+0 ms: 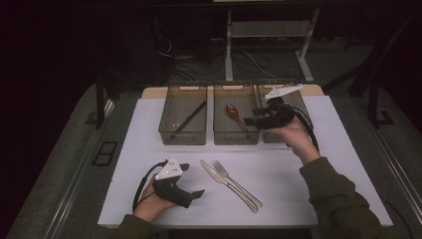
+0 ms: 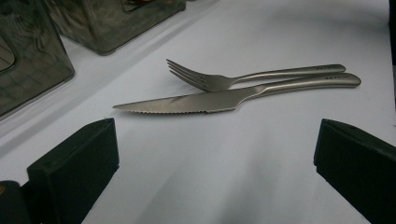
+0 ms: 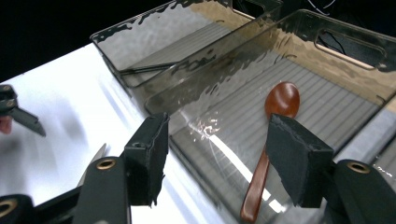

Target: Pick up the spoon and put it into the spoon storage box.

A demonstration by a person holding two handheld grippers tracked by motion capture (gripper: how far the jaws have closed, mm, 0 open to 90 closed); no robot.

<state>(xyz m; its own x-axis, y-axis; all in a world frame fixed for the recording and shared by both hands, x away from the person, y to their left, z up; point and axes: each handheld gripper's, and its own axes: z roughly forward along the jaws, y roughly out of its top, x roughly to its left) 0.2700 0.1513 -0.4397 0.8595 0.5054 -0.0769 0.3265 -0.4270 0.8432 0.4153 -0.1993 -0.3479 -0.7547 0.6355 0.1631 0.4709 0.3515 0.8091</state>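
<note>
Right gripper point(image 1: 256, 119) jaws released above the wooden spoon point(image 3: 266, 154) lying in the middle bin point(image 1: 219, 132). Left gripper point(image 1: 191, 180) jaws spread, facing knife point(image 2: 196, 101) and fork point(image 2: 224, 80) on tabletop point(image 1: 298, 174). Risk: handles touch, so 1 grab may drag both.

On the white desk point(image 1: 278, 174), the far left tray point(image 1: 182, 141) holds a thin dark stick point(image 1: 190, 116) lying diagonally. Beyond the desk, cables point(image 1: 249, 62) trail across the floor past white frame legs point(image 1: 229, 45).

Olive sleeves point(image 1: 338, 199), black grippers point(image 1: 175, 185), grey plates point(image 1: 168, 169)
</note>
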